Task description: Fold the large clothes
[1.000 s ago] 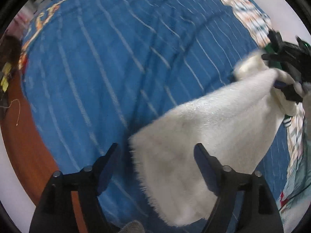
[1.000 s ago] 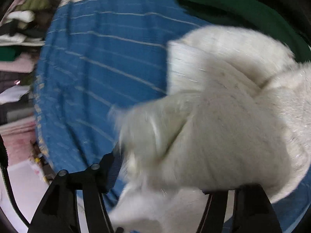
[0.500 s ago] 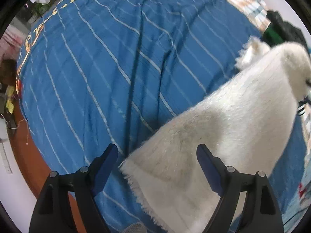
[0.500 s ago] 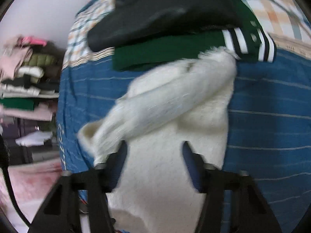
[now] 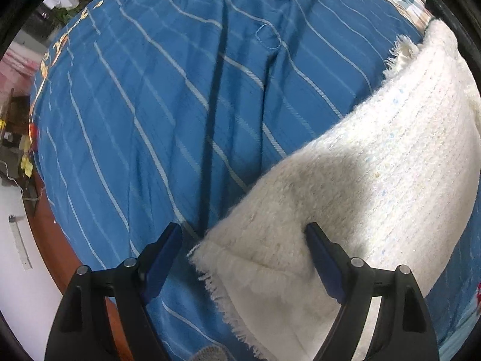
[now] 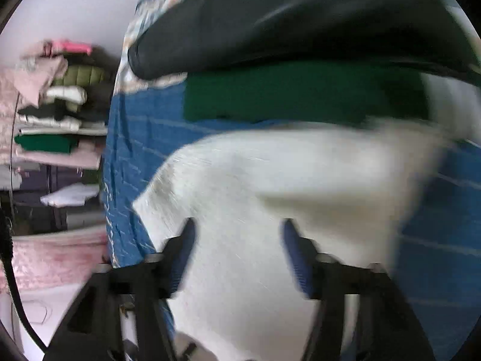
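Both claws, left (image 5: 243, 243) and right (image 6: 237, 240), sit spread wide, gripping nothing. White sweater (image 5: 360, 186) lies on the blue bedspread (image 5: 156, 96); a shallow pinch could slip off that fuzzy knit.

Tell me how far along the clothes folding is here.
Done: a dark garment and a green one lie stacked at the far end of the blue bedspread. In hand: the fuzzy white garment lies between the open jaws of the left tool and right tool, neither clamped. Left: its folds are not visibly finished, nor is it stacked.
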{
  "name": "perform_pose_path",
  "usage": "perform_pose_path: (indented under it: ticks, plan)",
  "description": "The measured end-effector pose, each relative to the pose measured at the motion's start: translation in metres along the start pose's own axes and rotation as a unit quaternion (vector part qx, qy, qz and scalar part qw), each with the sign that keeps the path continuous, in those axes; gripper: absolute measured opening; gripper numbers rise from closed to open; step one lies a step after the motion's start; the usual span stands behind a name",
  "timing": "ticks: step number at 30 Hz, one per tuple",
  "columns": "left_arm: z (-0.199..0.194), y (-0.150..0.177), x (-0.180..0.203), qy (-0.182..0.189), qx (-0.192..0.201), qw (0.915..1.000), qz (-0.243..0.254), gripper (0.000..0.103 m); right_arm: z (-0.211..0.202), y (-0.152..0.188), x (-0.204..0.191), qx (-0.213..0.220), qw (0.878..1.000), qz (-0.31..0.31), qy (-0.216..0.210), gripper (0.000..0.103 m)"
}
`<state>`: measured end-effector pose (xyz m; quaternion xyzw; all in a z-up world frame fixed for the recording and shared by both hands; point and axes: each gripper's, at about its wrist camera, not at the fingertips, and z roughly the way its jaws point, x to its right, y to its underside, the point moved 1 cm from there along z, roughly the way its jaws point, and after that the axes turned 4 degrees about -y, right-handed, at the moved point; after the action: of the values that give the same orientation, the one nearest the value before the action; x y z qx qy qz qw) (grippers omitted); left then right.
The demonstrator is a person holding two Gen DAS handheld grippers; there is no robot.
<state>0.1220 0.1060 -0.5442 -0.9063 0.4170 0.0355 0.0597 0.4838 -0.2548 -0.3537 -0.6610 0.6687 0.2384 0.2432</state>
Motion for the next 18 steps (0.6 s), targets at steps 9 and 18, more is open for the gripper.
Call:
perform_pose_path:
  ticks: [9,18]
  plan:
    - [0.008,0.014,-0.039,0.07,-0.018,0.9961,-0.052,0.085,0.045,0.034,0.132,-0.039,0.986,0.083,-0.138,0.079]
    - [-0.027,0.027,-0.068,0.064,0.008,0.9957,-0.067,0.085,0.027,0.049,0.106,0.042,0.984,0.098,-0.145,0.039]
